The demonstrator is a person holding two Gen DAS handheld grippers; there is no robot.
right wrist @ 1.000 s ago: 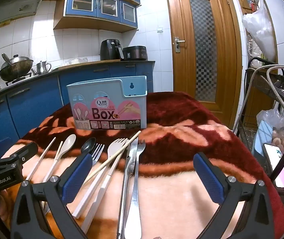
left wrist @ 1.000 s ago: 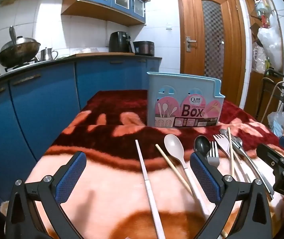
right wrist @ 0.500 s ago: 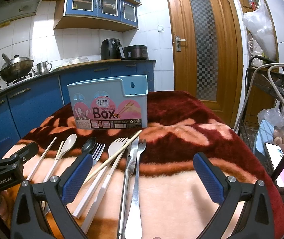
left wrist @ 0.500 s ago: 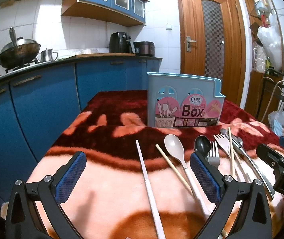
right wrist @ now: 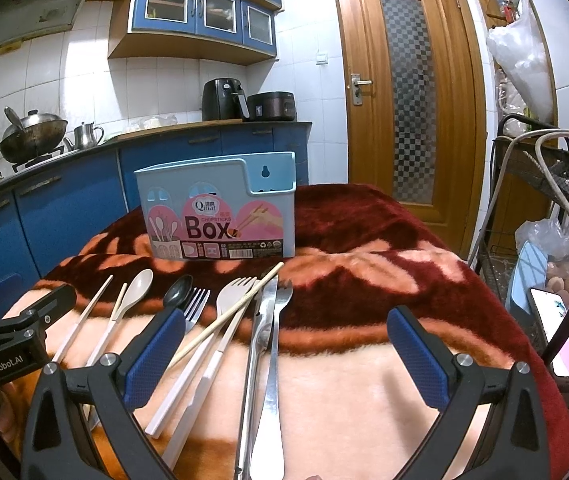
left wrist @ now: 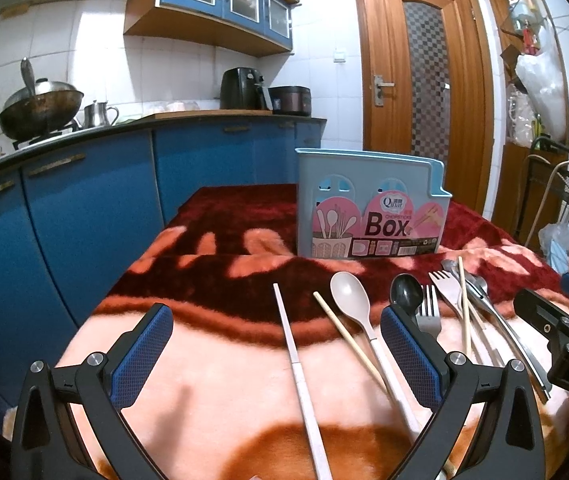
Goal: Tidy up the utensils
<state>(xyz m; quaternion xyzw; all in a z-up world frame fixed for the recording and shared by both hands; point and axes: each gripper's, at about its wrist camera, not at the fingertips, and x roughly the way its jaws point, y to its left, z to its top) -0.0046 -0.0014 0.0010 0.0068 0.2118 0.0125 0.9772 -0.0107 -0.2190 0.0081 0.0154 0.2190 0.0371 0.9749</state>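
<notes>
Both claws hover low over a red-and-peach blanket (right wrist: 364,380), each spread wide with nothing between its blue pads. From the left wrist view, the left gripper (left wrist: 276,356) straddles a white chopstick (left wrist: 298,364) and a wooden chopstick (left wrist: 348,344), with the beige spoon (left wrist: 350,294) lying just beside its right finger. From the right wrist view, the right gripper (right wrist: 286,358) straddles the two steel pieces, a metal knife (right wrist: 258,344) and a metal fork (right wrist: 274,360), which lie side by side and touch along their handles. All the utensils lie in front of the pale blue utensil box (right wrist: 220,208), which stands upright on the dark red part of the blanket, its pink label reading "Box" toward the cameras. Nearest the box's left corner lie the white chopstick and the beige spoon; in front of its middle lie a black spoon (right wrist: 178,292) and a small steel fork (right wrist: 196,304), partly hidden behind the right gripper's left finger. A beige fork (right wrist: 232,300) points at the box's right half, with a second wooden chopstick (right wrist: 232,312) lying slantwise across it. Well behind the box stand blue cabinets (left wrist: 84,216) and a wooden door (right wrist: 404,92).
</notes>
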